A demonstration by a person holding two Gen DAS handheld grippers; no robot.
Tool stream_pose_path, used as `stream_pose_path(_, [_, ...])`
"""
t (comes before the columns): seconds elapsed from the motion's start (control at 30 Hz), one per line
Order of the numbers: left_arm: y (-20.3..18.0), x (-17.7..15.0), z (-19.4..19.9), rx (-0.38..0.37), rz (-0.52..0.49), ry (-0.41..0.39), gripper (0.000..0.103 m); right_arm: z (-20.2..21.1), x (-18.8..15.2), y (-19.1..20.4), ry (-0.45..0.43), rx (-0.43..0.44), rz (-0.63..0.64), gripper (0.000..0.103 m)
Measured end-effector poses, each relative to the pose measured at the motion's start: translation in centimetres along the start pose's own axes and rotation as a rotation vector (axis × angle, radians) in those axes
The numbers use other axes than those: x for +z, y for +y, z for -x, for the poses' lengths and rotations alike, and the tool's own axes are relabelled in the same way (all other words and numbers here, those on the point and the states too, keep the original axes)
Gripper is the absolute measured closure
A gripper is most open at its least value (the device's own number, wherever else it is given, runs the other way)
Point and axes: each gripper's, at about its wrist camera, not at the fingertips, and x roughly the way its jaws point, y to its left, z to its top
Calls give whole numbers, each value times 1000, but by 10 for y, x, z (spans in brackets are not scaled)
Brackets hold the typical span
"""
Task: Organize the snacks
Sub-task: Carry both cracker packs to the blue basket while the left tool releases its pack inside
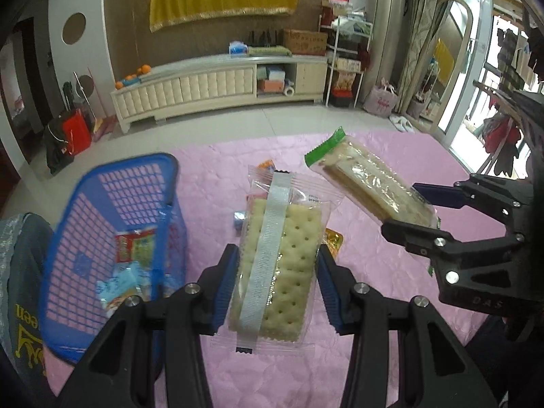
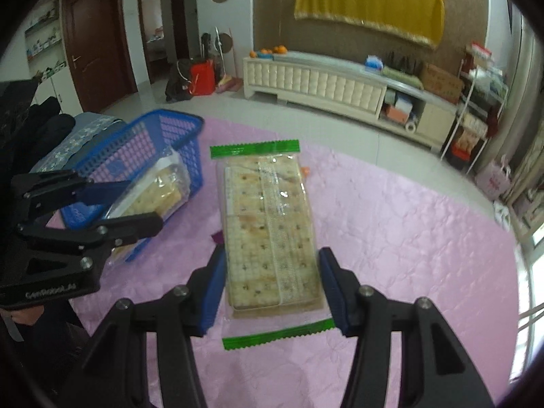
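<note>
1. Cloth (image 1: 374,323), pink and quilted, is covering the whole work surface; everything else is lying on it or hanging above it.
2. A blue basket (image 1: 112,210) is sitting toward the left edge of the cloth, near its far left corner in the right wrist view (image 2: 149,142). It is holding a few packets already, among them a red and green packet (image 1: 134,248) and a pale blue one (image 1: 119,282).
3. The left gripper (image 1: 277,282) is clamping a clear-wrapped cracker pack (image 1: 282,261) between its blue pads, gripping the pack by its long sides. The pack is hanging above the cloth, just beside the basket's right wall. In the right wrist view the same gripper (image 2: 132,200) is reaching in from the left, with its pack (image 2: 159,190) showing in front of the basket.
4. The right gripper (image 2: 270,289) is holding a second cracker pack with green sealed ends (image 2: 268,231), its pads pressing on the long sides. This pack is hanging above the middle of the cloth. In the left wrist view that gripper (image 1: 413,207) is entering from the right, the green-ended pack (image 1: 367,183) pointing toward the cloth's far edge.
5. Small loose snacks are lying on the cloth under the held packs: an orange-yellow packet (image 1: 333,243), a small blue-silver piece (image 1: 238,219), and an orange-edged packet (image 1: 267,165) further back.
</note>
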Motion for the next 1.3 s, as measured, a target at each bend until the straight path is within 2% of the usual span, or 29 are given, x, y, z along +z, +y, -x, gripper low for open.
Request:
stream_pose_path(0.33, [45, -13, 56, 45, 24, -65, 60, 34, 21, 52, -73, 21, 76, 45])
stream_pose_path(0.63, [102, -29, 83, 111, 70, -80, 59, 19, 40, 113, -76, 73, 156, 45])
stream_pose_path(0.93, [157, -48, 79, 149, 116, -42, 59, -13, 56, 160, -33, 133, 208, 45])
stream_pose_path(1.3, [185, -59, 39, 122, 153, 33, 59, -65, 65, 187, 76, 143, 217, 45])
